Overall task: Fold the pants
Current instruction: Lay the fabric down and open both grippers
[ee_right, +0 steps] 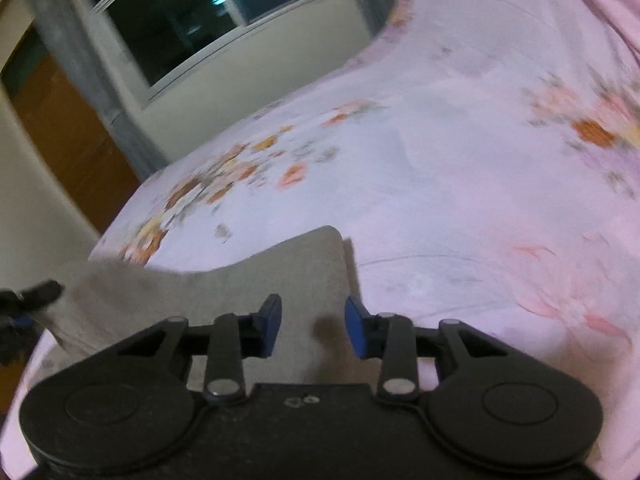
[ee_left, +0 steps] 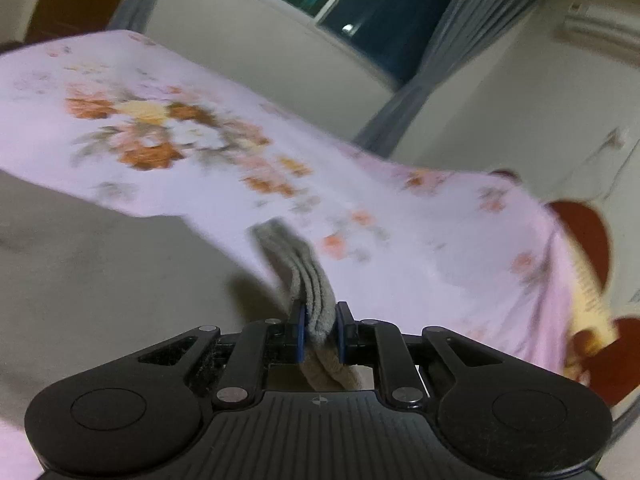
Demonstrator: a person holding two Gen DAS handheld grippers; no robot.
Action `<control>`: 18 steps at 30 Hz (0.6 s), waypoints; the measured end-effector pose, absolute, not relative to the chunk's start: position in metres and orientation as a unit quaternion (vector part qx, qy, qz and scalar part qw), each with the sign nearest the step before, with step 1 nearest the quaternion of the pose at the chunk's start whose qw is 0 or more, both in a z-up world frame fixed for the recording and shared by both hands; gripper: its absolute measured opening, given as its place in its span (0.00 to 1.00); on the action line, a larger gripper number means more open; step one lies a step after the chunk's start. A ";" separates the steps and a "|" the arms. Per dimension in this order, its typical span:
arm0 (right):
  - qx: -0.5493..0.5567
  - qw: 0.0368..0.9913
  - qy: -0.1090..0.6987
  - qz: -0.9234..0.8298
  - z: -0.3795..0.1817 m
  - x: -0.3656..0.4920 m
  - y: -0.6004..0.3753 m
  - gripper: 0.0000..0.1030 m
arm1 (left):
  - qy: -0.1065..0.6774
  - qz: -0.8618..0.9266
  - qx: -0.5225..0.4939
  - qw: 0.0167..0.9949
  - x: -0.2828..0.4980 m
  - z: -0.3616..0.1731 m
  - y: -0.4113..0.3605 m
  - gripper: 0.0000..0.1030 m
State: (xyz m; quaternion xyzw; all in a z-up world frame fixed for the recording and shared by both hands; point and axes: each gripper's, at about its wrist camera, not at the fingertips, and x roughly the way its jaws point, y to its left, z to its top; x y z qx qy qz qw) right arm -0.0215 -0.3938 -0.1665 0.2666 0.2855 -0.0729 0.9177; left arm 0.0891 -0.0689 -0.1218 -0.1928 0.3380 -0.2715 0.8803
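The grey pants [ee_left: 100, 272] lie spread on a bed with a pink floral sheet [ee_left: 160, 120]. My left gripper [ee_left: 319, 330] is shut on a thick bunch of several grey fabric layers [ee_left: 308, 280] and holds it lifted off the bed. In the right wrist view, my right gripper [ee_right: 314, 326] is open just above a corner of the grey pants [ee_right: 280, 276], its blue pads [ee_right: 272, 324] on either side of the cloth without pinching it. The left gripper [ee_right: 28, 304] shows at the far left edge of that view, holding the pants.
The pink sheet [ee_right: 480, 200] covers the bed beyond the pants. A dark window [ee_left: 360, 4] with grey curtains [ee_left: 448, 52] and a white wall lie behind. A brown door [ee_right: 68, 144] stands at left. A red and yellow pillow [ee_left: 588, 280] sits at the bed's edge.
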 end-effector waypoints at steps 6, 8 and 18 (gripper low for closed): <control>0.183 0.912 0.364 -0.055 -0.195 0.005 -0.361 0.35 | 0.426 -0.209 -0.136 0.870 0.099 -0.197 -0.060 0.27; 0.163 0.915 0.366 -0.052 -0.194 0.004 -0.357 0.35 | 0.431 -0.201 -0.143 0.868 0.100 -0.189 -0.057 0.29; 0.144 0.925 0.351 -0.033 -0.164 0.047 -0.355 0.37 | 0.409 -0.256 -0.074 0.873 0.111 -0.157 -0.114 0.29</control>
